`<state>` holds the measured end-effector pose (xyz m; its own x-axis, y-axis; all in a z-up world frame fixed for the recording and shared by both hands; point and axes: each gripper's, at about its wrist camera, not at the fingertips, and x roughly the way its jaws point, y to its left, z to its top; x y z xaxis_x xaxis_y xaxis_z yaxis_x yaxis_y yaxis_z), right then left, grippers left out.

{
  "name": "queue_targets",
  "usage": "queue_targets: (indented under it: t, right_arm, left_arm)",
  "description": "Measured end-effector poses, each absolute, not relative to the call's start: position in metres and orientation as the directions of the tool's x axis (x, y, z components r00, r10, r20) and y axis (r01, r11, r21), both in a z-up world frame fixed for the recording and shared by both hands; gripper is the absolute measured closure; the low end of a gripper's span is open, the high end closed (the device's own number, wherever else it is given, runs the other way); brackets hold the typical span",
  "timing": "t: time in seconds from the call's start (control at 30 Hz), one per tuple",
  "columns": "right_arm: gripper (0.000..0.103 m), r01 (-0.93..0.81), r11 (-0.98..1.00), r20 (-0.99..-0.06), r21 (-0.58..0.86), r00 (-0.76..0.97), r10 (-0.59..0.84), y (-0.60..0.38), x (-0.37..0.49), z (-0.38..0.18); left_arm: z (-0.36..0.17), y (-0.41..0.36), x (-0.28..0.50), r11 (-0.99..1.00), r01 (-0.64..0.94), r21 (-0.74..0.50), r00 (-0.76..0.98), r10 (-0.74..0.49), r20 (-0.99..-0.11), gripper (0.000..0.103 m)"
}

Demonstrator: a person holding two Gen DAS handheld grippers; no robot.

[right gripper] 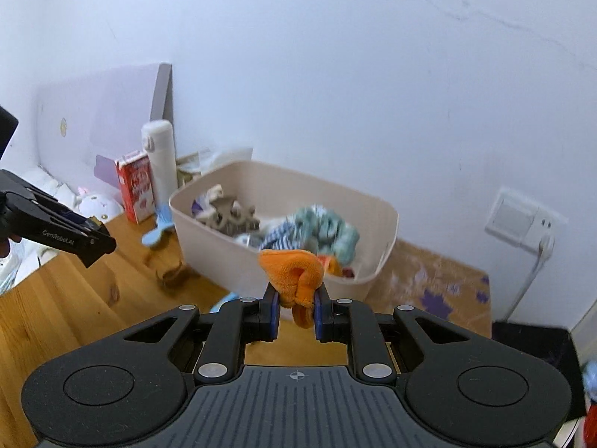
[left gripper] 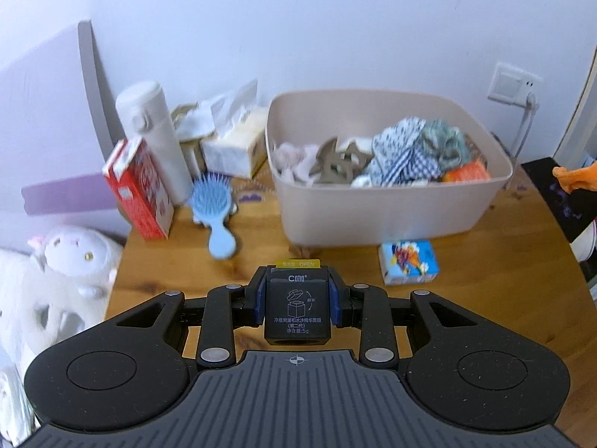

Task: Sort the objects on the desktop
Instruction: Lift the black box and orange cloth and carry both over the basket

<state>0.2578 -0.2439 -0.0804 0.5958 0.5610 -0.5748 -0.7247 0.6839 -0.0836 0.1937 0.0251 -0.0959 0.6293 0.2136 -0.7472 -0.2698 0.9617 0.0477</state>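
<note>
My left gripper [left gripper: 297,300] is shut on a small black box [left gripper: 296,310] with a yellow tab, held above the wooden table [left gripper: 261,231] in front of the beige bin [left gripper: 384,201]. The bin holds cloths and several small items. My right gripper [right gripper: 296,308] is shut on an orange plush toy [right gripper: 293,267], held just in front of the bin's [right gripper: 209,242] near wall. The left gripper also shows in the right wrist view [right gripper: 95,240] at the left. The orange toy shows at the right edge of the left wrist view [left gripper: 576,177].
On the table: a blue hairbrush [left gripper: 216,216], a red carton [left gripper: 138,190], a white flask [left gripper: 155,138], a tissue box [left gripper: 233,145], a small colourful packet [left gripper: 408,263]. A white plush [left gripper: 71,261] lies left of the table. A wall socket [right gripper: 522,218] has a cable.
</note>
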Motion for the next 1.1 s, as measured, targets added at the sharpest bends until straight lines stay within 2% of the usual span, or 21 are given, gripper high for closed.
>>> queue_targets:
  t: [0.47,0.87,1.1]
  right_arm:
    - [0.086,-0.715,0.69,-0.504,-0.11,0.639,0.582,-0.231,0.287,-0.041]
    - [0.086,-0.706,0.698,-0.474,-0.122,0.659,0.584,-0.213,0.326,-0.029]
    - [0.086,-0.705,0.695,-0.477,-0.14,0.663,0.577,-0.196,0.35,-0.028]
  left_arm:
    - [-0.047,0.025,0.228,0.977,-0.2,0.078,0.702,0.198,-0.684,0.071]
    - [-0.025,0.04,0.281,0.978,-0.163,0.129,0.748,0.207,-0.63,0.071]
    - [-0.028,0.045,0.312,0.979,-0.154,0.137,0.743,0.206,-0.637,0.071]
